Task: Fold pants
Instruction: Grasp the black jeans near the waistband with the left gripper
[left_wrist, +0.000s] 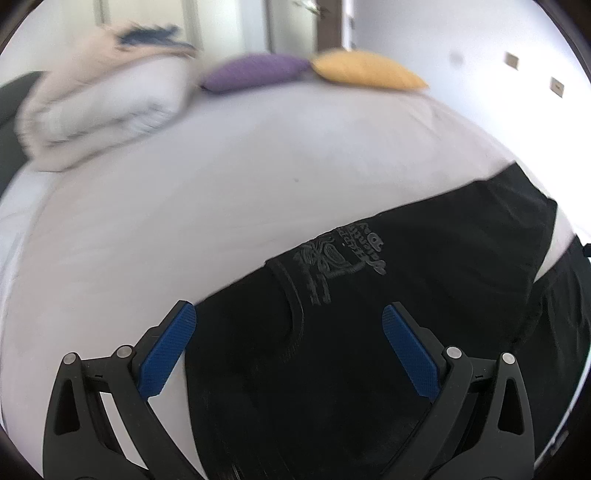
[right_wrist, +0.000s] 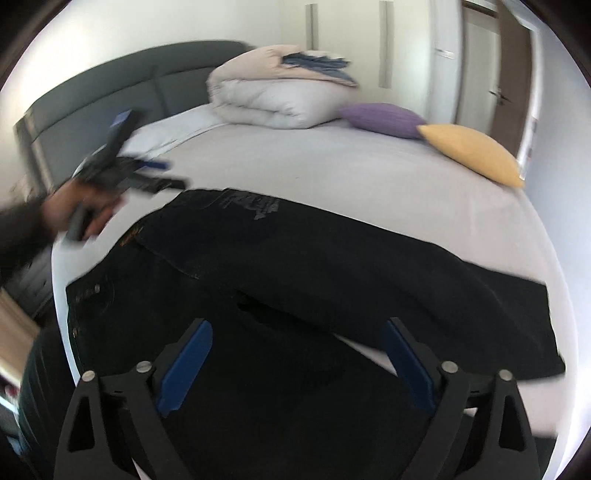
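Note:
Black pants lie spread across the pale bed sheet, one leg folded over the other, waistband to the left. A grey print marks the upper layer. In the left wrist view the pants fill the lower right. My left gripper hangs open above them with nothing between its blue pads. It also shows blurred in the right wrist view as the left gripper, held by a hand beyond the waistband. My right gripper stands open over the near leg, holding nothing.
A folded white duvet with a blue garment on top sits at the head of the bed by the grey headboard. A purple cushion and a yellow cushion lie along the far edge. A door stands behind.

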